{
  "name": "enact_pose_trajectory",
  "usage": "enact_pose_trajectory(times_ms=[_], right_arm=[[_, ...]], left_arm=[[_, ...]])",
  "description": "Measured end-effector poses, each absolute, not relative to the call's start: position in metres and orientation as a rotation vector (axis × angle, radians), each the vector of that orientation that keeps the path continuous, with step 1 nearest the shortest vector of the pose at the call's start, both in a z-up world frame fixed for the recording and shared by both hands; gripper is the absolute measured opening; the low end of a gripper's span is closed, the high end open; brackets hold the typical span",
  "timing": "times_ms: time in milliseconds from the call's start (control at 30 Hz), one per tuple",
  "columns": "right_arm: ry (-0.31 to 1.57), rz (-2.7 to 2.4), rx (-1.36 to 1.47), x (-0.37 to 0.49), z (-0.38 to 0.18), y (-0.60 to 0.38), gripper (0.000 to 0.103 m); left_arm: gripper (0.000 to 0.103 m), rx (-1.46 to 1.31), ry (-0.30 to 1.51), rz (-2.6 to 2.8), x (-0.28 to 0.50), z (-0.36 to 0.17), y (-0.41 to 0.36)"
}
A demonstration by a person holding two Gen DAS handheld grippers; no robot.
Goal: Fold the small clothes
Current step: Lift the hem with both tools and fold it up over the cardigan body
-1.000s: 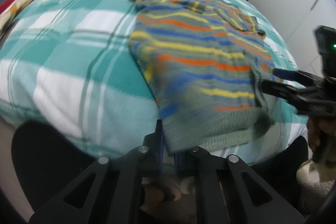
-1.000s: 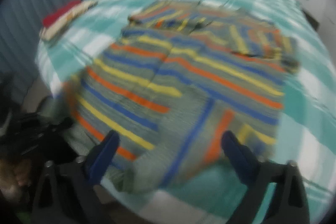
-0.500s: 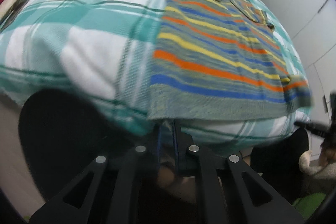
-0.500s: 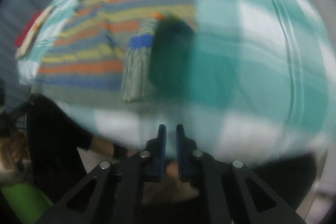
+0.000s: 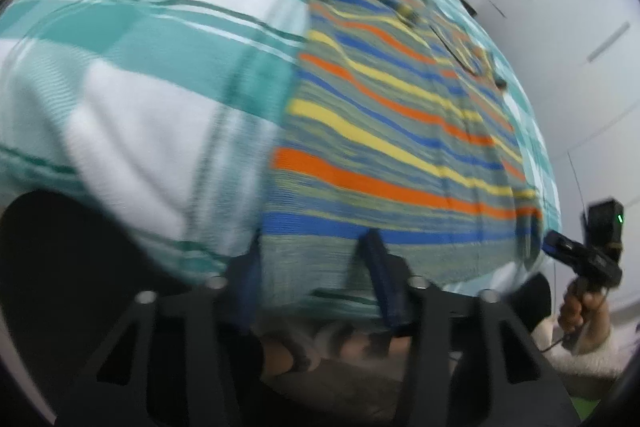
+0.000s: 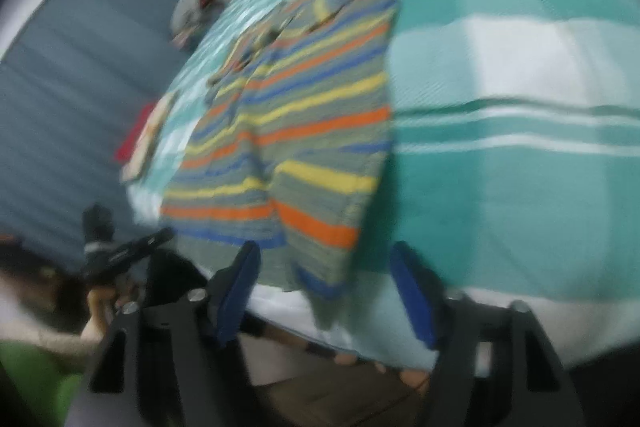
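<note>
1. Striped sweater (image 5: pixel 392 131): lies spread flat on the bed (image 5: pixel 132 95), hem toward the near edge and drooping slightly over it, collar end far off toward 12 o'clock. In the right wrist view one hem corner (image 6: pixel 320 279) hangs lower than the rest.
2. Left gripper (image 5: pixel 316 279): jaws stand apart, one blue finger at each side of the hem's left corner, holding nothing. The hem sits between them at 12 o'clock; contact cannot be confirmed owing to blur.
3. Right gripper (image 6: pixel 324 287): jaws wide apart, holding nothing, with the hanging right corner of the hem between the fingers. In the left wrist view it sits at 3 o'clock, just beside the hem's right end.
4. Step in hand, as judged: the garment is laid out and no fold is made; both tools are set to take the hem corners.
5. Next move, as judged: close each gripper on its corner, taking both knit layers, then carry the hem evenly toward the collar. Uneven lift would skew the fold.
6. Surroundings: white cupboard doors (image 5: pixel 568 7) beyond the bed; grey curtain (image 6: pixel 60 75) on the other side.
</note>
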State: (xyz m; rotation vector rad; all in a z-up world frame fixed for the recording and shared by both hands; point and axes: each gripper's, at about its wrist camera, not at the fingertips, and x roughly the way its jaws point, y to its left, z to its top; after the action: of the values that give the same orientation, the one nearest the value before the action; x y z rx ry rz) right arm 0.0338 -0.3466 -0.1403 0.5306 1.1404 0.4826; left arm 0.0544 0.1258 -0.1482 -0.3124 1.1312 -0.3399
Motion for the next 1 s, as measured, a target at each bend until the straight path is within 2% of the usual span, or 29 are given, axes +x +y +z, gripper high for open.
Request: enact_pose_trajectory(times_ms=[33,67,100,300,433,600,733,1000], right_arm=[[1.156,0.510,0.533,0.036,-0.148,-0.341,0.037],[1.163,0.514,0.531,0.035,-0.154,-0.339,0.013],[1.169,0.500,0.532,0.033,-0.157,-0.339,0.008],[1.177,0.429,0.489,0.007,-0.112,-0.358,0.007],[1.247,0.386,0.454,0.003,-0.097,-0.363,0.006],[1.346,0.325,0.384,0.010,-0.128,-0.353,0.005],[1.396,0.289,0.359,0.015,-0.151,-0.344,0.005],[1.379,0.279,0.351,0.006,-0.133,-0.349,0.004]], left_arm=[[0.009,-0.280,1.132,-0.352,0.055,-0.149,0.120],[0.004,-0.261,1.141,-0.365,0.055,-0.149,0.118],[0.003,-0.264,1.147,-0.371,0.056,-0.148,0.119],[0.003,-0.214,1.106,-0.390,0.040,-0.111,0.138],[0.002,-0.147,1.133,-0.377,0.037,-0.106,0.135],[0.002,-0.128,1.184,-0.328,0.039,-0.131,0.131],[0.002,-0.122,1.177,-0.318,0.036,-0.131,0.131],[0.002,-0.151,1.155,-0.333,0.031,-0.122,0.139]])
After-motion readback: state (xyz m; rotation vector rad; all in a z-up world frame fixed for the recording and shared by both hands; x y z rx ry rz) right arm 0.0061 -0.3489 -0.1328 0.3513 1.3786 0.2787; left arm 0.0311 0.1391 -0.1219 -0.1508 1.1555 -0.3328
